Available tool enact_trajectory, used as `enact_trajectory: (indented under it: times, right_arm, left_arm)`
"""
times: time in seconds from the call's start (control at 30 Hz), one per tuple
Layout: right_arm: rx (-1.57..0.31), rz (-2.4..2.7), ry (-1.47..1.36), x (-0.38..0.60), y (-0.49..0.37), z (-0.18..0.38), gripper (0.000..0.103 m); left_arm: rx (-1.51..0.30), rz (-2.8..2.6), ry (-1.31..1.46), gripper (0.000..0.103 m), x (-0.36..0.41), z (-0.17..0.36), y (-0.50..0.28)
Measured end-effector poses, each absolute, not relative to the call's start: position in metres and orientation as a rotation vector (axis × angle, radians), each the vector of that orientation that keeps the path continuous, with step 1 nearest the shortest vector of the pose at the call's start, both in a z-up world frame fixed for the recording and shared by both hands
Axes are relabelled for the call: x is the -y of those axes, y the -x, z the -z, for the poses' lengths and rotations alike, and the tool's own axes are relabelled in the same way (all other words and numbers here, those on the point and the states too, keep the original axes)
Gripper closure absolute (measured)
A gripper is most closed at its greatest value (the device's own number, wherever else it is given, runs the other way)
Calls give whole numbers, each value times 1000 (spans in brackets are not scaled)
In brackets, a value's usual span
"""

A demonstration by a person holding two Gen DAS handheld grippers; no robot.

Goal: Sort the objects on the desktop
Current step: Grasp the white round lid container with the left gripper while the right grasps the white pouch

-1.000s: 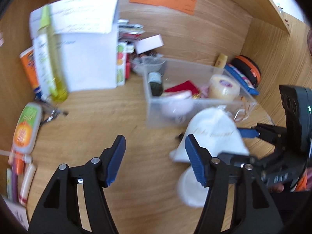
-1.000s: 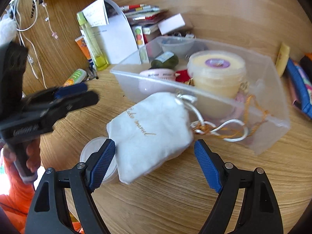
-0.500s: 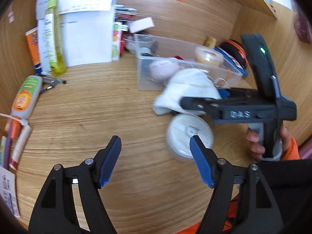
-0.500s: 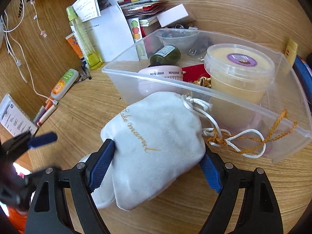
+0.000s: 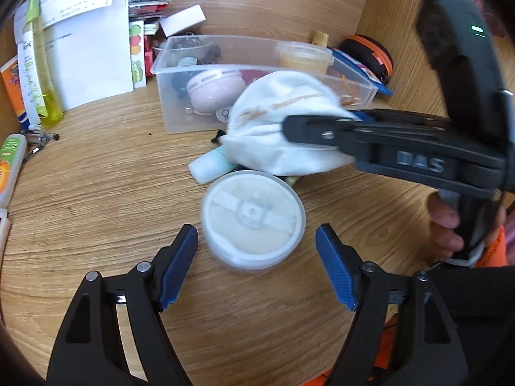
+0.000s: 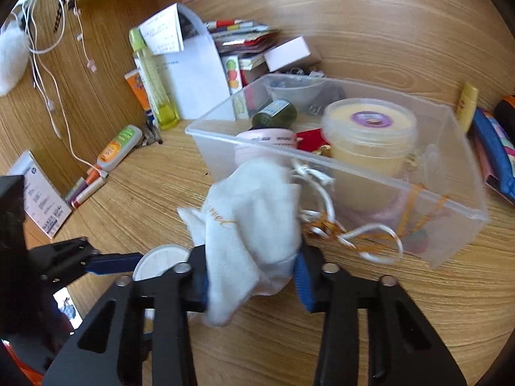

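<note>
My right gripper (image 6: 254,276) is shut on a white drawstring pouch (image 6: 254,215) with gold lettering and holds it lifted just in front of the clear plastic bin (image 6: 463,160). The pouch also shows in the left wrist view (image 5: 283,128), pinched by the right gripper (image 5: 322,128). My left gripper (image 5: 257,267) is open, its blue pads either side of a round white lidded jar (image 5: 254,218) standing on the desk. A pale mint tube (image 5: 209,164) lies under the pouch. The bin holds a yellow cream tub (image 6: 370,135), a pink round case (image 6: 267,144) and a dark green bottle (image 6: 273,115).
Papers (image 5: 87,61), a yellow-green bottle (image 5: 42,74) and an orange tube (image 5: 11,83) stand at the back left. An orange-green tube (image 5: 9,167) and pens lie at the left edge. A black-orange case (image 5: 370,54) sits behind the bin. Wooden walls enclose the desk.
My right gripper has closed on the pouch and lifted it off the desk, uncovering the mint tube. My left gripper has moved forward to straddle the white jar.
</note>
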State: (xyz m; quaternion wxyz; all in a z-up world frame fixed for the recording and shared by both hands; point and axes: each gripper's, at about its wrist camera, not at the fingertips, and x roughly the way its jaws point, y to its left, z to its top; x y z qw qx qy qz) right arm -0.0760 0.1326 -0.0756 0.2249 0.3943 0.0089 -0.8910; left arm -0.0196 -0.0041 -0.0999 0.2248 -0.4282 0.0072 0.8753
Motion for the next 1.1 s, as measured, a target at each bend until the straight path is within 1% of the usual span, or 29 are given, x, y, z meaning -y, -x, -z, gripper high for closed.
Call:
enact_trajectory:
  times: [0.1,0.33,0.43,0.47,0.6,0.73,0.9,1.1]
  right_arm:
    - [-50,2489,-1072,-142,65,72,70]
    - [-15,2528,-1067,-174,43,67,70]
    - [14,2541,-1072,-187,37,67,70]
    - [24,2548,-1067,-192,35,66,70]
    - [47,2564,-1042,-203,28,61,70]
    - [68,2572,-996,-210,20,53,70]
    - [143,2555,-960,-221,15,46,70]
    - [157,2576,-919,-228,11,34,70]
  left_arm:
    - [-29,-2431,1192,28,0,102,24]
    - [-63,-2521,1171,28,-7,103,29]
    - [-66,-2549,1167,37,-8,103,30]
    - [-63,-2555,1165,37,-8,102,31]
    - [-54,-2602,1160,38,-8,101,30]
    - [-4,-2608,1161,38,-8,98,30]
    - [34,-2611,1125,38,-10,88,29]
    - [60,-2631,1074,38,-8,75,29]
